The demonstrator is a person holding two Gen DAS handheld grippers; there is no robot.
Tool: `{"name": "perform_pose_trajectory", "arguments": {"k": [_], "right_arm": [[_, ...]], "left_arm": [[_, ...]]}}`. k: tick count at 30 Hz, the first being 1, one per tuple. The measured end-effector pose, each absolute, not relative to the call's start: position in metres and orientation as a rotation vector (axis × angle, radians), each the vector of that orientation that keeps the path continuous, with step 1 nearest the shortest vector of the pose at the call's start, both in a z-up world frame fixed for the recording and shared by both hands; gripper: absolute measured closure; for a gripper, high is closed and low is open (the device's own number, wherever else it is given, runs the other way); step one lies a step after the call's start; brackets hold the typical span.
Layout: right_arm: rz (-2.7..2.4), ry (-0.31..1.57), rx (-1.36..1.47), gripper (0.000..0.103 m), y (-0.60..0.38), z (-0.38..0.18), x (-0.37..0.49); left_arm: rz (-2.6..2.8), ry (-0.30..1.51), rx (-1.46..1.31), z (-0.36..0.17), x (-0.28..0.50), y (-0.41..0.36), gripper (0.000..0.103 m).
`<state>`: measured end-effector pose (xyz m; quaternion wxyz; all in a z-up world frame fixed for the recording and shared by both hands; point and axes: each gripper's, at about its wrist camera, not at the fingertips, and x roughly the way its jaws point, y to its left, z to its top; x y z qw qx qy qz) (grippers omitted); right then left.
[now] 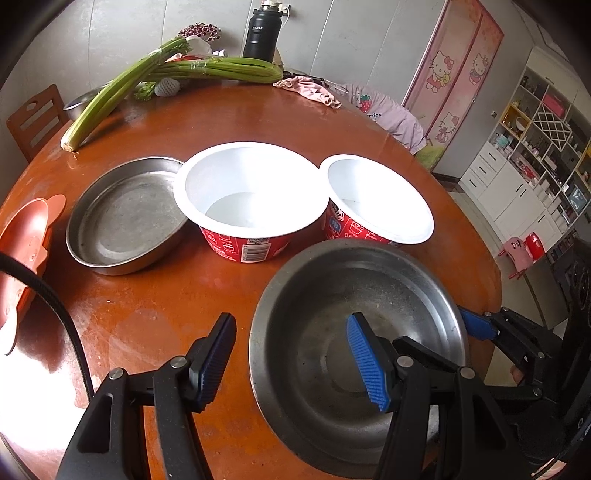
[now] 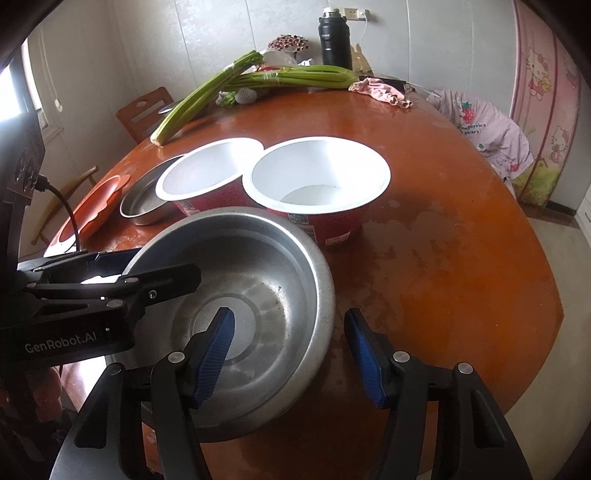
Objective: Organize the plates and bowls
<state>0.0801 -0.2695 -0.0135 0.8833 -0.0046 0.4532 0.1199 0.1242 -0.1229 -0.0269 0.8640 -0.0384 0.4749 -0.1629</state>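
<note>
A large steel bowl (image 1: 351,332) stands empty at the near edge of the round brown table (image 1: 166,295). My left gripper (image 1: 292,325) is open astride the bowl's left rim, one finger (image 1: 218,354) over the table and the other inside. In the right wrist view my right gripper (image 2: 290,317) is open astride the right rim of the same steel bowl (image 2: 258,295); the pads do not touch it. Behind stand two red paper bowls with white insides (image 1: 251,192) (image 1: 376,199), a shallow steel plate (image 1: 125,218) and an orange plate (image 1: 26,243).
At the far side of the table lie celery stalks (image 1: 147,74), a black flask (image 1: 262,33) and a pink cloth (image 1: 310,90). A wooden chair (image 1: 33,118) stands at the left. A black cable (image 1: 55,302) crosses the near left.
</note>
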Motion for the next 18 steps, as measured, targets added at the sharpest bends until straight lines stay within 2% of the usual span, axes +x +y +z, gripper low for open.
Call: {"name": "perform_pose_trajectory", "arguments": {"k": [7,18], "right_arm": [[0.293,0.966,-0.019,0.053,-0.260,-0.018,0.079],[0.298,0.955,-0.026,0.054,-0.251,-0.010,0.071]], "left_arm": [[-0.371,1.003,-0.096,-0.029,0.125,-0.123,0.053],[-0.373,0.988,-0.092,-0.023,0.115,-0.115,0.055]]}}
